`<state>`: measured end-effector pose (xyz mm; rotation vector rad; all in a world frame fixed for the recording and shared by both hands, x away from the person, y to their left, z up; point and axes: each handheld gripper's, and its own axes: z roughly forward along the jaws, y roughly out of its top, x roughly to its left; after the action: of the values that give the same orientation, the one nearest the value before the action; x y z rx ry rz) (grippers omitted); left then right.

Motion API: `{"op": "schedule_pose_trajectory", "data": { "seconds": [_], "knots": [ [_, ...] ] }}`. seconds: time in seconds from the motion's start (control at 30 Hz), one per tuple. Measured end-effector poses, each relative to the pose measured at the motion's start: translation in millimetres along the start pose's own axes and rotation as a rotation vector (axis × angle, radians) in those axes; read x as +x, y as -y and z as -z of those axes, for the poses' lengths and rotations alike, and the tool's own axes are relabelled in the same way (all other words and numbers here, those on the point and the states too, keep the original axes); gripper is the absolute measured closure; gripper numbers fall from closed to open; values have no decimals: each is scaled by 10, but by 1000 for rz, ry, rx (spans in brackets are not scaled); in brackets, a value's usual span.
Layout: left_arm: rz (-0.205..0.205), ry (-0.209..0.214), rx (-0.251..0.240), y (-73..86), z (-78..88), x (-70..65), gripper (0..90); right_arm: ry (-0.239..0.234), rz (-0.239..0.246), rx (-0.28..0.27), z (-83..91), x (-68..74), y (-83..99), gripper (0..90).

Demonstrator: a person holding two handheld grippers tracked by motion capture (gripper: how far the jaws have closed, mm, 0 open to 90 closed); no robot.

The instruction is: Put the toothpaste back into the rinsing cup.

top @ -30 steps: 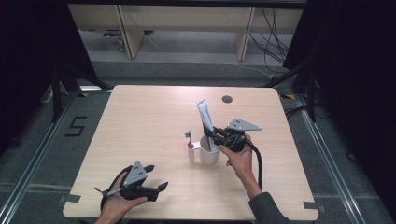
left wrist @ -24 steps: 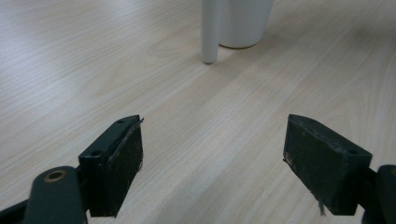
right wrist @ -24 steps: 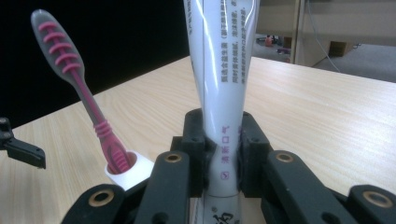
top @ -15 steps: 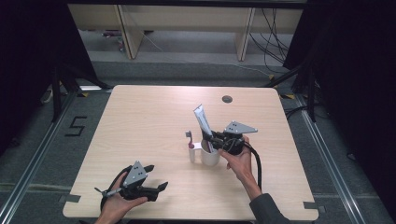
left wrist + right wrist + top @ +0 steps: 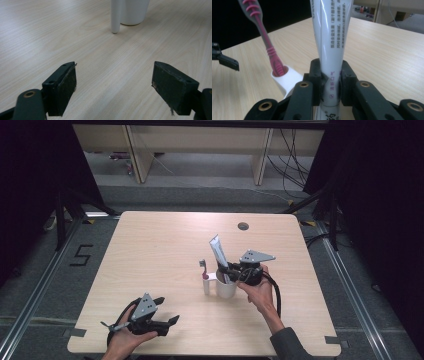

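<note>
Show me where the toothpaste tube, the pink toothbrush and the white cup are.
toothpaste tube (image 5: 329,37), right gripper view, on its printed body.
pink toothbrush (image 5: 265,43), right gripper view, on its handle.
white cup (image 5: 226,289), high view, on its outer wall.

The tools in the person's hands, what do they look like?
Both are black. The left tool and the right tool each carry a grey three-cornered plate with small holes on top. A black cable loops from the right one. Up close, the jaws have flat dark pads, and brass-coloured rivets dot the black links. A dark grey sleeve covers the right forearm.
</note>
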<state>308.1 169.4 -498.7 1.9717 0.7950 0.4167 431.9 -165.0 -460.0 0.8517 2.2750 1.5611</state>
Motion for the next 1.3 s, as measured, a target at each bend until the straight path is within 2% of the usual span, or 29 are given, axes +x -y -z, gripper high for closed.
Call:
{"op": "schedule_pose_trajectory", "data": {
  "seconds": [0.03, 0.07, 0.1, 0.13, 0.23, 0.27, 0.3, 0.37, 0.4, 0.43, 0.47, 0.5, 0.53, 0.6, 0.63, 0.7, 0.77, 0.83, 0.9, 0.97, 1.03, 1.1, 1.13, 1.17, 1.23, 1.27, 1.3],
  "knots": [
    [-2, 1, 1, 1, 0, -1, 197, -18, -30, 9, -7, 26, 9, 768],
    [-2, -1, 2, 6, 0, -2, 197, -1, 3, 12, -9, 17, 6, 768],
    [2, -1, 0, 8, -2, -3, 197, -12, -9, 18, -14, 27, 7, 768],
    [-3, -4, 6, 6, 3, 3, 197, 0, 9, 18, -5, 28, 4, 768],
    [-2, 1, -1, 1, 6, 0, 197, -4, -3, 27, 13, 65, 13, 767],
    [-2, 4, -2, 5, 3, 2, 197, -14, 9, 42, 18, 62, 11, 766],
    [-1, 3, -1, 7, 2, 2, 197, -3, 23, 45, 25, 65, 13, 765],
    [-3, 0, -1, 4, 6, 1, 197, 18, 18, 65, 46, 92, 24, 763],
    [-2, 2, -5, 3, 4, -1, 197, 23, 50, 64, 47, 72, 22, 762],
    [-2, 2, -4, 2, 5, 0, 197, 22, 53, 74, 54, 74, 29, 754],
    [-2, -1, 0, 2, 7, -2, 197, 23, 53, 61, 46, 76, 38, 741],
    [-2, 0, 1, 3, 5, -2, 197, 32, 27, 79, 61, 90, 41, 739],
    [-1, -1, 1, 5, 4, -3, 197, 26, 46, 73, 71, 73, 37, 738],
    [-3, -3, 3, 5, 4, -2, 197, 6, 35, 82, 79, 74, 42, 740],
    [-3, -2, 3, 5, 4, -2, 197, 25, 52, 75, 94, 67, 43, 742],
    [-3, -3, 2, 5, 4, -4, 197, 30, 55, 72, 106, 65, 51, 743],
    [-4, -2, 3, 6, 3, -5, 197, 23, 27, 84, 111, 80, 55, 742],
    [-4, 1, 3, 5, 4, -3, 197, 19, 36, 89, 114, 79, 53, 738],
    [-1, -2, 1, 5, 5, -3, 197, 28, 17, 97, 125, 96, 55, 732],
    [-1, 2, -2, 6, 3, 1, 197, 33, 16, 97, 133, 98, 55, 717],
    [-2, -2, -1, 4, 8, -1, 197, 45, 39, 79, 141, 82, 57, 706],
    [-1, -2, -1, 4, 8, -2, 197, 18, 0, 86, 151, 94, 63, 702],
    [0, 1, -2, 6, 5, 1, 197, 33, -7, 93, 168, 108, 64, 703],
    [0, 1, -2, 7, 4, 1, 197, 42, 37, 77, 157, 80, 67, 703],
    [4, 2, -5, 8, 1, -2, 197, 44, 39, 95, 165, 83, 70, 701],
    [-1, 0, -2, 7, 6, 2, 197, 40, 9, 104, 165, 101, 76, 690],
    [1, 1, -3, 7, 9, 2, 197, 38, 19, 100, 159, 84, 75, 678]
  ]
}}
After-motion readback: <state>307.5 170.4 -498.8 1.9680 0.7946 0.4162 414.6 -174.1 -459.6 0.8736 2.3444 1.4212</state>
